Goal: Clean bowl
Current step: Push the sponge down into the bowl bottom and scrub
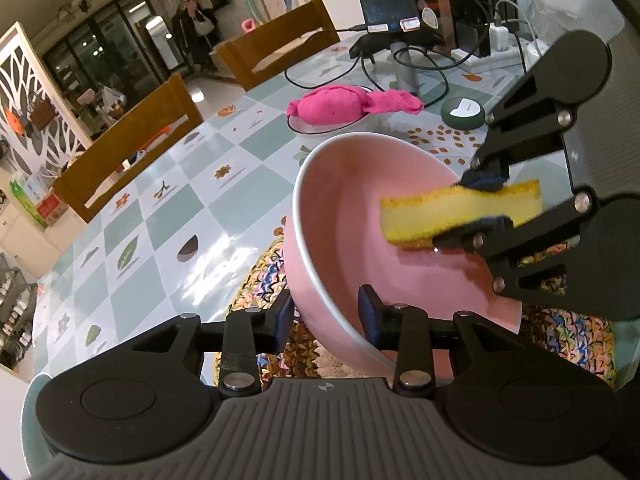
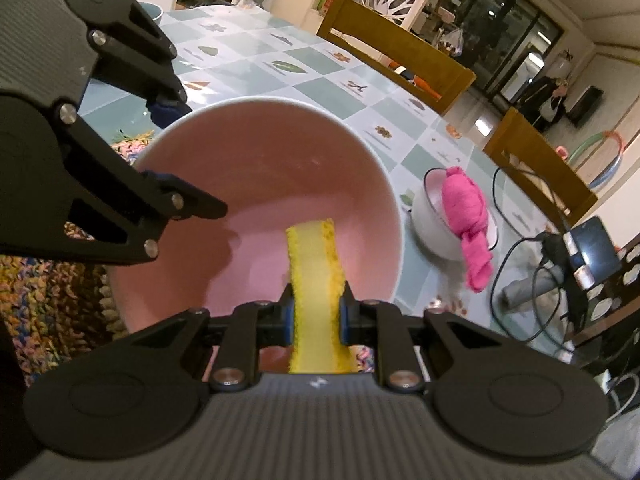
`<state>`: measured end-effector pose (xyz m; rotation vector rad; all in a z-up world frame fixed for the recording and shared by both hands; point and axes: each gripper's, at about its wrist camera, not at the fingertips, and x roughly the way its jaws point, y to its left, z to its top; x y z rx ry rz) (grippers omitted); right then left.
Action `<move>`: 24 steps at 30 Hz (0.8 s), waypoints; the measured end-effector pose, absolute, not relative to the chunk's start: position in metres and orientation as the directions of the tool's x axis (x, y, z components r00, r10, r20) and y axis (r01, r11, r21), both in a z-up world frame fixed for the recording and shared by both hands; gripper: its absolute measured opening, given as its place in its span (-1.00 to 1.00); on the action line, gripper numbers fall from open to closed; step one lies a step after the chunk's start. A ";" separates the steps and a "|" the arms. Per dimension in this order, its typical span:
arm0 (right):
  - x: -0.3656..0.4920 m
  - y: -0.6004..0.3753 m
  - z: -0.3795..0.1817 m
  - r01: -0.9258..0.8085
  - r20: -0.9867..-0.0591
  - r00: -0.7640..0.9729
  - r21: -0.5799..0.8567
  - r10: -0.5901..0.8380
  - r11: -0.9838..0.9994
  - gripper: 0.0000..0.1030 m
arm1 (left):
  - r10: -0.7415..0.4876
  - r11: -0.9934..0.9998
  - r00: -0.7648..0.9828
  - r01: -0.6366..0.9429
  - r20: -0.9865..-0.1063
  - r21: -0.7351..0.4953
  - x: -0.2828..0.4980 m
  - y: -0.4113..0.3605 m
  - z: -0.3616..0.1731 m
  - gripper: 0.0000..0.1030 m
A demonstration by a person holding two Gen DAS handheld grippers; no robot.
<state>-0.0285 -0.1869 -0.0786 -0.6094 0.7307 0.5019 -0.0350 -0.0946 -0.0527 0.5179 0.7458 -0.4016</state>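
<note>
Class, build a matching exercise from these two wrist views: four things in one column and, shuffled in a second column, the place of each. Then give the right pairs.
Things
1. yellow sponge
2. bright pink cloth
3. pink ceramic bowl
4. small white dish

Places
A. tilted above the colourful crocheted mat, its rim between the left gripper's fingers
B. clamped in the right gripper
C. on the checked tablecloth, under the cloth
D. draped over the white dish

Pairs: 1-B, 2-D, 3-A, 4-C
</note>
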 end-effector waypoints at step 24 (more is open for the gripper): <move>-0.034 -0.178 -0.087 -0.587 -0.811 0.454 0.039 0.368 0.809 -0.62 | -0.161 0.792 0.677 0.523 -0.718 0.315 -0.035 -0.095 -0.054 -0.27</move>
